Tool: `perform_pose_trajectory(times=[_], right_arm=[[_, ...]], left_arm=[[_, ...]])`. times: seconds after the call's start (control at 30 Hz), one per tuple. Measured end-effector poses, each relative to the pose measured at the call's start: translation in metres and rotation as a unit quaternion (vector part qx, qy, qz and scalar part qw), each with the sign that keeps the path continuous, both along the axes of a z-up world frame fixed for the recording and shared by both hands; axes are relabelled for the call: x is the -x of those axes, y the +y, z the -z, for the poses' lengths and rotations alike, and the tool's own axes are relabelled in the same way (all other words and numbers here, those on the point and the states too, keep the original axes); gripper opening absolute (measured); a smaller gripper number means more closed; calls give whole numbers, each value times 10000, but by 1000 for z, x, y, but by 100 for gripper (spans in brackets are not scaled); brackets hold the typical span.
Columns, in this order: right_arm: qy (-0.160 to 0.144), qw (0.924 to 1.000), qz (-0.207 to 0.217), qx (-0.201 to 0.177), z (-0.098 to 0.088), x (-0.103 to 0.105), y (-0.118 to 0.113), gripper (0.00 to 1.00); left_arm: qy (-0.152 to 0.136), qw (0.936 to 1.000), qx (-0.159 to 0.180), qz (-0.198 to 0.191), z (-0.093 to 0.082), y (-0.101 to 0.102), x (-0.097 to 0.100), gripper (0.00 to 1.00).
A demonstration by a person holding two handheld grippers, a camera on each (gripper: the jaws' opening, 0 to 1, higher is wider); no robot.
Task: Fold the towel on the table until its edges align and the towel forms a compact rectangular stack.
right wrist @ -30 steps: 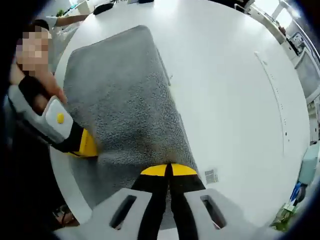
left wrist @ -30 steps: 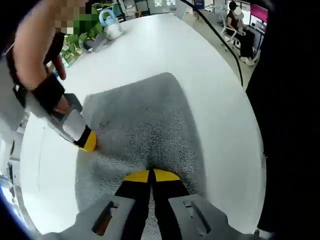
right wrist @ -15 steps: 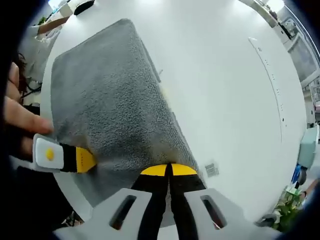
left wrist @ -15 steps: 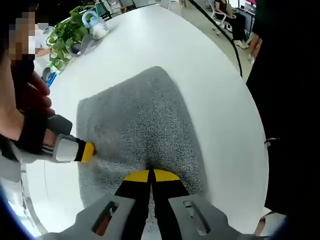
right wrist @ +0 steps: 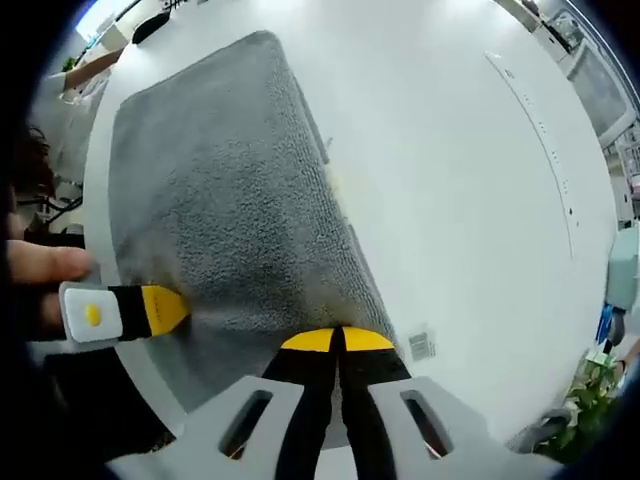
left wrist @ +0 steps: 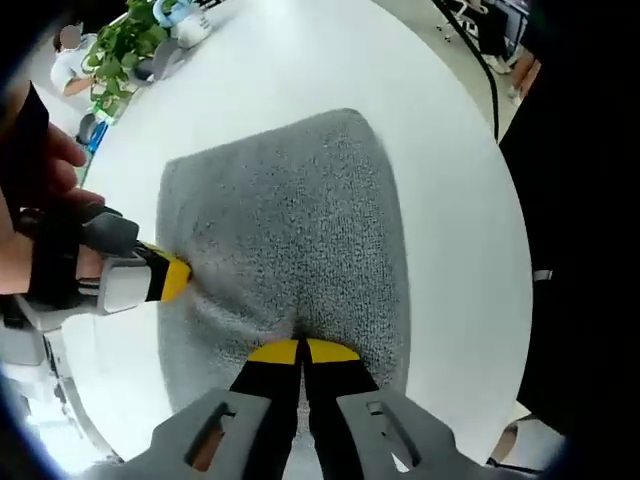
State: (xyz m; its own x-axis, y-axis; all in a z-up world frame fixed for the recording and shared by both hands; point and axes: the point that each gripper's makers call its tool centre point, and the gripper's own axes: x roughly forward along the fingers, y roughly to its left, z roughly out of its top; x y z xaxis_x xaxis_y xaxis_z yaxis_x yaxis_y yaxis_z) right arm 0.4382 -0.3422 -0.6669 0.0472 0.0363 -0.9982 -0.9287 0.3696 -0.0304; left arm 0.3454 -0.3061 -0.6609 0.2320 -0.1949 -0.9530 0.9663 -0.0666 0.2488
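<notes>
My left gripper [left wrist: 302, 350] had black jaws tipped yellow on a grey slotted body. My right gripper [right wrist: 337, 340] matched it, with a yellow dot on its white side. I wore black.

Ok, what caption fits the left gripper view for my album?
Two yellow-tipped tongs, left and right, pinch a fluffy grey towel on a round white table.

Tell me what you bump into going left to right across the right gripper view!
A person's fingers → the other tongs' yellow tip → the grey towel → the small printed tag → bare white table → a green plant.
</notes>
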Motion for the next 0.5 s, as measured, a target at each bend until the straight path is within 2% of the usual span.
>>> perform_pose_trajectory(times=[0.13, 0.3, 0.4, 0.5], right_arm=[[-111, 9991, -384, 122, 0, 0, 0, 0], [-159, 9962, -808, 283, 0, 2, 0, 0], [-145, 9932, -1075, 423, 0, 2, 0, 0], [-163, 9925, -1127, 450, 0, 2, 0, 0]], left_arm=[[171, 9984, 119, -530, 0, 1, -1, 1], [232, 9951, -13, -958, -1, 1, -1, 1], [119, 9921, -141, -1242, -1, 1, -1, 1], [-45, 9900, -130, -1407, -1, 2, 0, 1]])
